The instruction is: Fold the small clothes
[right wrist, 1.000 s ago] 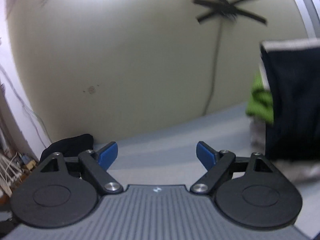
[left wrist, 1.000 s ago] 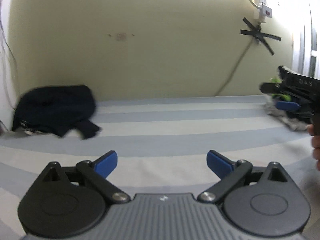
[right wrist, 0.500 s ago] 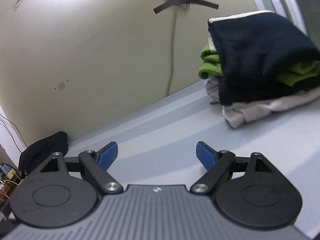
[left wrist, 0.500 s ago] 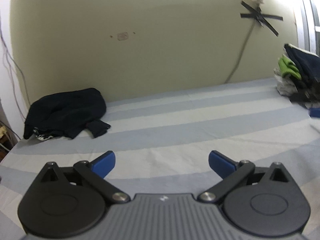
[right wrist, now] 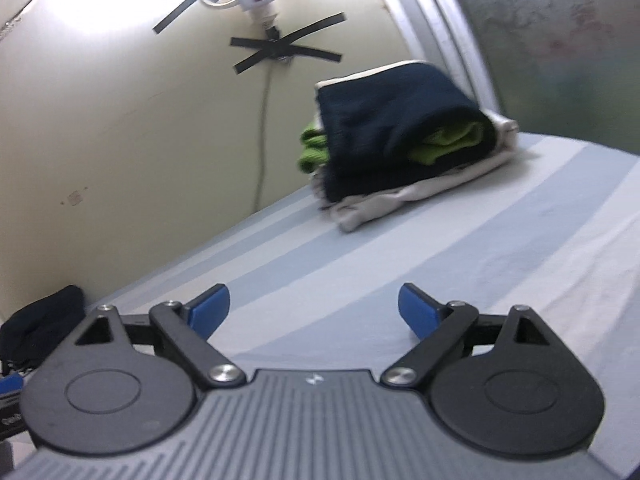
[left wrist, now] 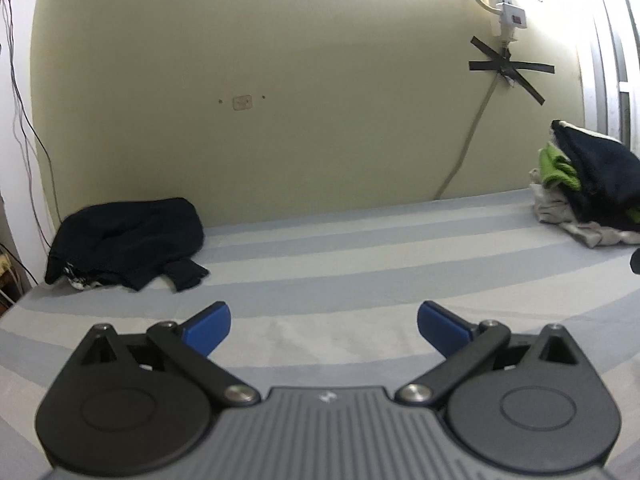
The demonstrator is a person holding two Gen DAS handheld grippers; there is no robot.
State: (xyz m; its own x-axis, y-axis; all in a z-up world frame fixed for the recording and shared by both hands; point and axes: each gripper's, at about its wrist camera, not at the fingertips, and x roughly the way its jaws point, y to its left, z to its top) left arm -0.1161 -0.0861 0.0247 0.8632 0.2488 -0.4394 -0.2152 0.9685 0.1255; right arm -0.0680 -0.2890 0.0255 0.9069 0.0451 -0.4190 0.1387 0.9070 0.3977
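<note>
A crumpled black garment (left wrist: 124,236) lies at the far left of the striped bed sheet (left wrist: 340,264), against the wall; its dark edge also shows at the left of the right wrist view (right wrist: 40,320). A folded stack (left wrist: 588,188) of navy, green and grey-white clothes sits at the far right by the wall, and it fills the upper middle of the right wrist view (right wrist: 400,140). My left gripper (left wrist: 324,326) hovers open over bare sheet, with nothing between its blue pads. My right gripper (right wrist: 314,312) has its jaws opening wide, empty, short of the stack.
A pale yellow-green wall (left wrist: 280,80) bounds the bed at the back. A power strip (left wrist: 506,4) and a cable taped with black crosses hang on it at the upper right. Loose wires (left wrist: 20,92) run down the left edge. A frosted window (right wrist: 540,40) stands right of the stack.
The right wrist view has swung, so the folded stack slid from its right edge toward the middle and farther off. The right gripper left the left wrist view; that view shifted slightly.
</note>
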